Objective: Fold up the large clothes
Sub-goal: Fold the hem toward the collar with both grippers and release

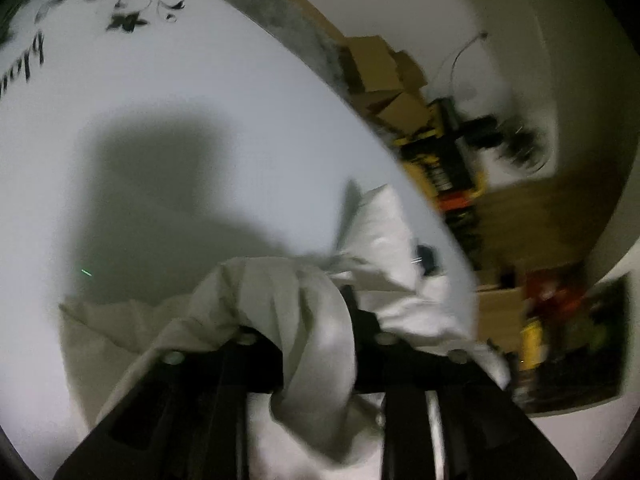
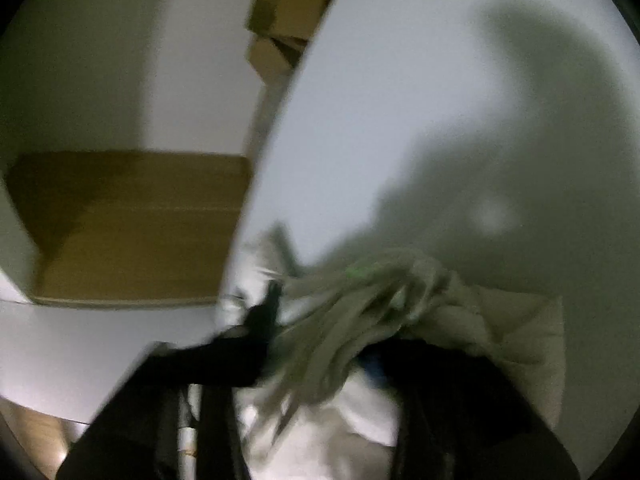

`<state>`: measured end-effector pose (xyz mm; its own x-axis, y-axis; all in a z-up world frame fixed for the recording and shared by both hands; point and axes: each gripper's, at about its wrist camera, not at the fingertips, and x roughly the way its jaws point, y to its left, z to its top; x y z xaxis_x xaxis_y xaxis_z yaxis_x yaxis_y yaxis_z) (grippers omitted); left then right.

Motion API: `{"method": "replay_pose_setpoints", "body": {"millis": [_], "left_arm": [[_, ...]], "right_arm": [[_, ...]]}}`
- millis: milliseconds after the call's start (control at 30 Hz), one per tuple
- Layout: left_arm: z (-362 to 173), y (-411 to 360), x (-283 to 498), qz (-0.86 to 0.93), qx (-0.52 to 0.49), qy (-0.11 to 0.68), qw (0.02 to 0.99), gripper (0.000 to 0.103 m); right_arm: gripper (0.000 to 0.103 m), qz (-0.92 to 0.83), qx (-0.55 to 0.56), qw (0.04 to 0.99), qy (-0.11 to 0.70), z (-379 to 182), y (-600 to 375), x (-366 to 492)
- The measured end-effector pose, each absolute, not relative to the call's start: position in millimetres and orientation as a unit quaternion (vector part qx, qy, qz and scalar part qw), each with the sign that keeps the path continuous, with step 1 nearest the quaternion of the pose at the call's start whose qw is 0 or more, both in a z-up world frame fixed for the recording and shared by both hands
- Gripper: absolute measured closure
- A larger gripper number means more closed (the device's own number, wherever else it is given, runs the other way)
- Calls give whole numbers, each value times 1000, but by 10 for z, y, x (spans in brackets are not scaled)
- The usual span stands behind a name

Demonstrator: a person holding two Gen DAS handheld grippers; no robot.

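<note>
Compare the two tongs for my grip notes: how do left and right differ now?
The left tongs have smooth white cloth draped thickly between their fingers; the right tongs have a bunched, stringy fold of cloth between theirs. The left tongs sit beside the table's right edge, the right tongs beside its left edge. Both stand open over the same white garment.

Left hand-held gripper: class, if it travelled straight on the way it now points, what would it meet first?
Probably the white garment bunched between the fingers of the left hand-held gripper. Beyond that lies the white table. The picture is blurred, so depth is uncertain.
</note>
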<state>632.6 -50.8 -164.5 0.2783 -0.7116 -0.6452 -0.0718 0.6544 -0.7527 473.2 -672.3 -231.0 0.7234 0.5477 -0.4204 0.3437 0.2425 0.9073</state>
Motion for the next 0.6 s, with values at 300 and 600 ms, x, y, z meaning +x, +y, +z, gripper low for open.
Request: {"method": "replay_pose_setpoints", "body": {"millis": [300, 600], "left_arm": [[52, -463, 5514, -33, -145, 351, 924, 1], [-659, -2125, 5033, -11, 33, 326, 945, 1]], "right_arm": [[50, -28, 448, 850, 275, -796, -6342, 3923], [78, -39, 148, 907, 393, -947, -4167, 4484]]}}
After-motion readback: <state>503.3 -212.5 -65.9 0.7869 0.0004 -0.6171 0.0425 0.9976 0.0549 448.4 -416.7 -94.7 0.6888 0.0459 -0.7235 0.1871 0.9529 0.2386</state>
